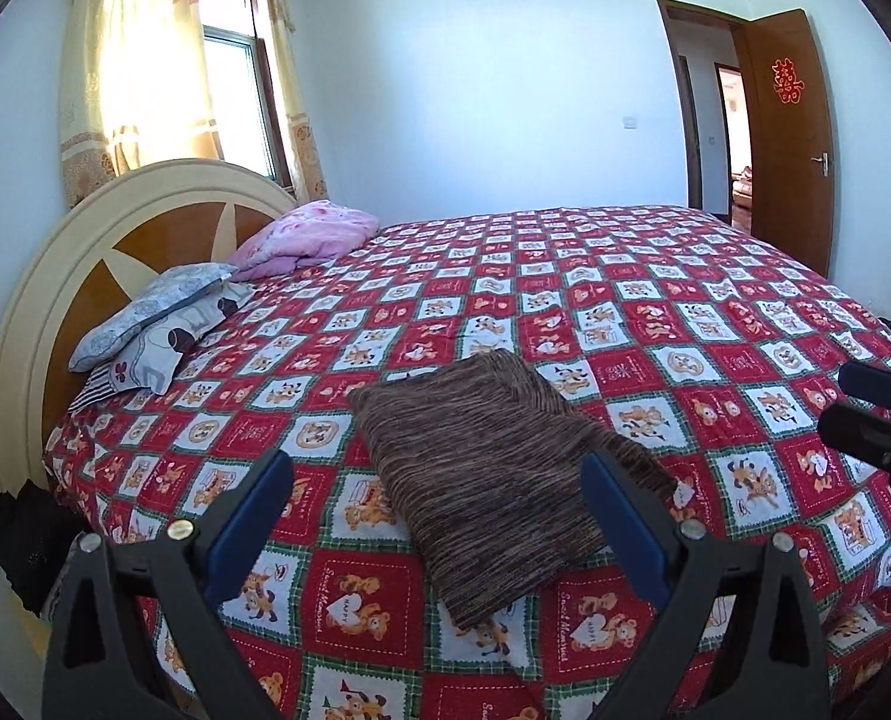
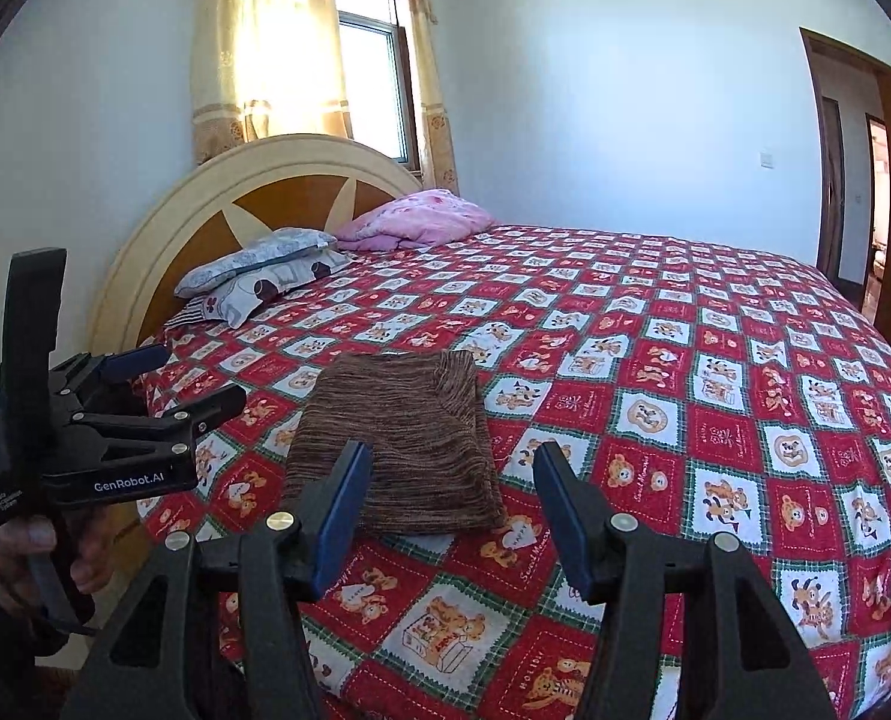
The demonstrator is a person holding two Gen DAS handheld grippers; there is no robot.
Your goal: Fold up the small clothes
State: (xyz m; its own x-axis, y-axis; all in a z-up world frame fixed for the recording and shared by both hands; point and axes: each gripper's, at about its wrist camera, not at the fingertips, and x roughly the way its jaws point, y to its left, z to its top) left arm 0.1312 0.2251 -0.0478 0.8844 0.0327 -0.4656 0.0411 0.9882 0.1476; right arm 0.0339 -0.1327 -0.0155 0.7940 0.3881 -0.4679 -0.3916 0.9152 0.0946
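A brown striped knit garment [image 1: 493, 474] lies folded into a flat rectangle on the red and white bear-print bedspread [image 1: 655, 324], near the bed's front edge. It also shows in the right wrist view [image 2: 397, 444]. My left gripper [image 1: 439, 468] is open and empty, held above the near end of the garment. It shows from the side in the right wrist view [image 2: 196, 378], left of the garment. My right gripper [image 2: 451, 462] is open and empty, above the garment's near edge. Its tips show at the right edge of the left wrist view [image 1: 865, 402].
Two patterned pillows [image 1: 151, 324] and a pink quilt [image 1: 307, 234] lie by the round headboard [image 1: 85, 252]. A curtained window [image 1: 229, 72] is behind it. An open wooden door [image 1: 787, 132] stands at the far right. Dark cloth [image 1: 25, 546] hangs off the bed's left side.
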